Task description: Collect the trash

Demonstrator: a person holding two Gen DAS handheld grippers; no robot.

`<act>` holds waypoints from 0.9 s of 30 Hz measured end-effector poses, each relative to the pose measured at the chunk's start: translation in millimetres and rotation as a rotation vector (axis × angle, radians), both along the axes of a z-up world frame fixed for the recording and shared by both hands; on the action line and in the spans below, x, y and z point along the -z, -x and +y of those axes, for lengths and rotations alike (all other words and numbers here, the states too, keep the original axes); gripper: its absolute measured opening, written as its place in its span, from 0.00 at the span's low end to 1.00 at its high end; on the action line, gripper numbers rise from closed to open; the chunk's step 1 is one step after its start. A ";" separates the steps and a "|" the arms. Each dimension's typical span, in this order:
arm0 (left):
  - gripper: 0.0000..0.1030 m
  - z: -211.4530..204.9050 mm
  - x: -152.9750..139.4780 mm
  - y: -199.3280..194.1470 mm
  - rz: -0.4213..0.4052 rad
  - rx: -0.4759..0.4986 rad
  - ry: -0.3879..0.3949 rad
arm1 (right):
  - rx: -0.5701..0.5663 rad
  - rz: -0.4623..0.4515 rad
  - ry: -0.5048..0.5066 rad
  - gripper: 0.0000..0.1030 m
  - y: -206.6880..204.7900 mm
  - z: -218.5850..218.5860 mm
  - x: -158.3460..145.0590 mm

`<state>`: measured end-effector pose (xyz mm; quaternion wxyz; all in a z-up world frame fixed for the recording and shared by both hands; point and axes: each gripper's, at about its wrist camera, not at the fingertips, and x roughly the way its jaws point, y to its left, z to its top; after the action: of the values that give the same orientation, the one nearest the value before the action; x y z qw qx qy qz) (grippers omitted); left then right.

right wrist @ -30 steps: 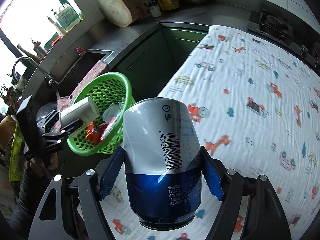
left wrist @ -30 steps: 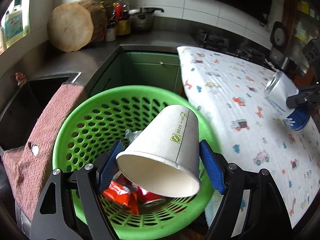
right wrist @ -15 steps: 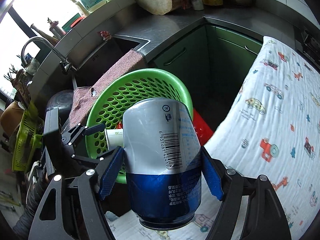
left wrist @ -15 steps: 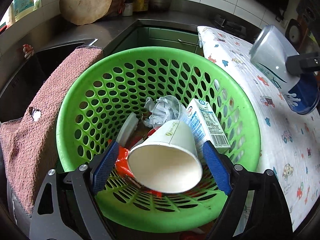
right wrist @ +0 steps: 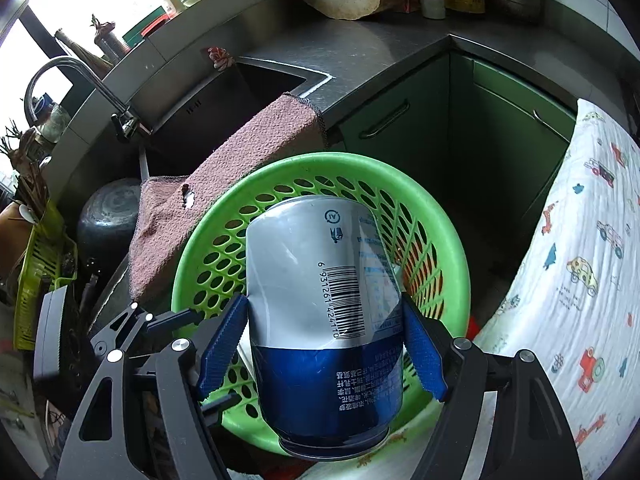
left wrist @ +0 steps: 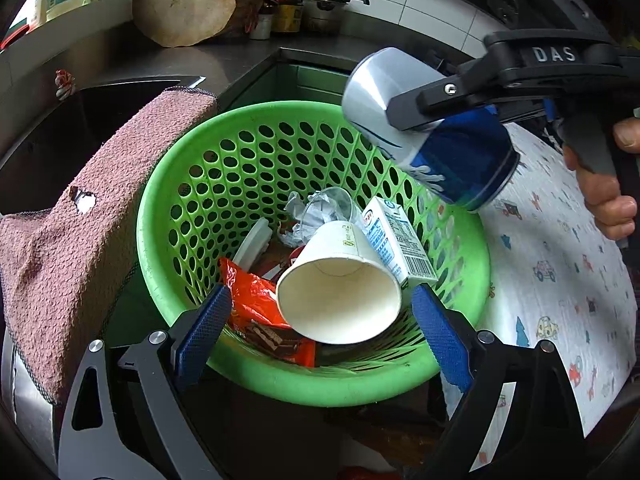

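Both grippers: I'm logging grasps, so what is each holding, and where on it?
Right gripper clamps the can across its side wall. Left gripper holds nothing; the paper cup lies loose in the basket.

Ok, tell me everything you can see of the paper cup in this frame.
The paper cup is white and tapered, with a small green and yellow logo near its narrow base and a rolled rim. It looks empty and undented. It lies on its side inside the green basket, mouth facing the left tool, whose blue pads stand apart from it. It rests on a red wrapper and against a small carton.
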<state>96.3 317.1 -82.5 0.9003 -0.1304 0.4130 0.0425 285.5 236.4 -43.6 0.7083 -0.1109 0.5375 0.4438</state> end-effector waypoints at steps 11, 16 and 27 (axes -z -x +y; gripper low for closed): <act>0.89 -4.5 -6.8 14.1 -0.031 -0.014 0.003 | -0.035 -0.055 -0.047 0.77 18.8 -5.6 -15.3; 0.91 -11.0 -11.5 23.1 -0.038 -0.028 -0.008 | -0.032 -0.061 -0.071 0.77 30.5 -33.5 -23.9; 0.95 -33.8 -33.3 47.4 -0.047 -0.099 -0.068 | 0.023 -0.166 -0.085 0.84 69.1 -109.9 -38.5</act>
<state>48.9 283.3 -49.2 0.9105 -0.1212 0.3831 0.0979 216.4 126.4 -5.1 0.7596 -0.1111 0.4588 0.4474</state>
